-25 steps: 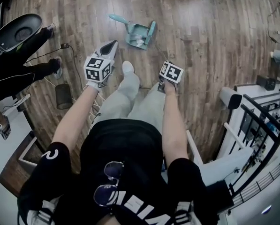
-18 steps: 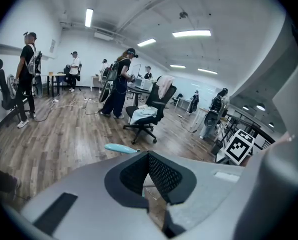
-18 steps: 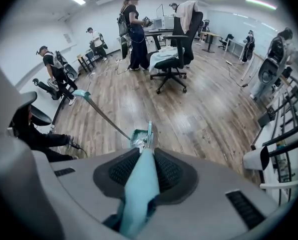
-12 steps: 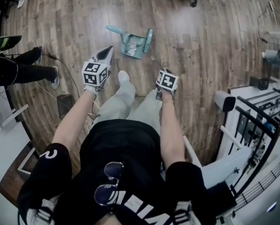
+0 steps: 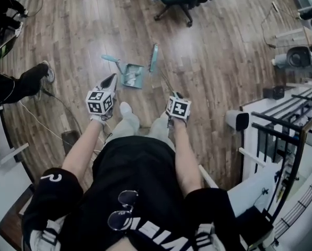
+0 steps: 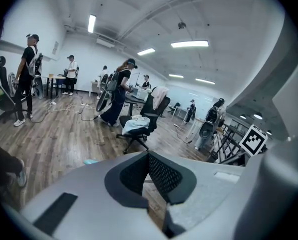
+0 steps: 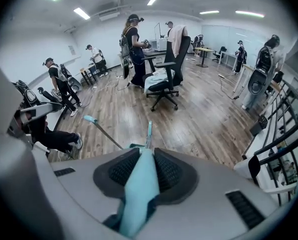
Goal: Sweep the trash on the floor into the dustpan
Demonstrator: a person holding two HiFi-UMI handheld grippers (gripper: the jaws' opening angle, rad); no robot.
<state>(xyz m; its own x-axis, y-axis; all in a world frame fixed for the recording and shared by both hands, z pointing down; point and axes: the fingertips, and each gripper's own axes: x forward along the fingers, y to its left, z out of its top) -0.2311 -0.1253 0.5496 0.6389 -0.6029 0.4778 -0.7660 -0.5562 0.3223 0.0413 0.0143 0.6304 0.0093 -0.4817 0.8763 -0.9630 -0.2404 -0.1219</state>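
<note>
Teal dustpan [image 5: 129,76] lies beside the teal broom [image 5: 153,58].

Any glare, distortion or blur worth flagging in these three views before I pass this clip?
Head view: strong wide-angle bending at the edges, a pale sheen on the wood floor, and the dustpan is readable. Left gripper view: fisheye with dark corners, the ceiling lights are blown out, and the shut left gripper is soft. Right gripper view: the same dark corners, and the broom handle in the right gripper is blurred.

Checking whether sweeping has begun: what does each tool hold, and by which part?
The right tool grips the broom by the teal end of its handle. The left tool is shut on nothing.
</note>
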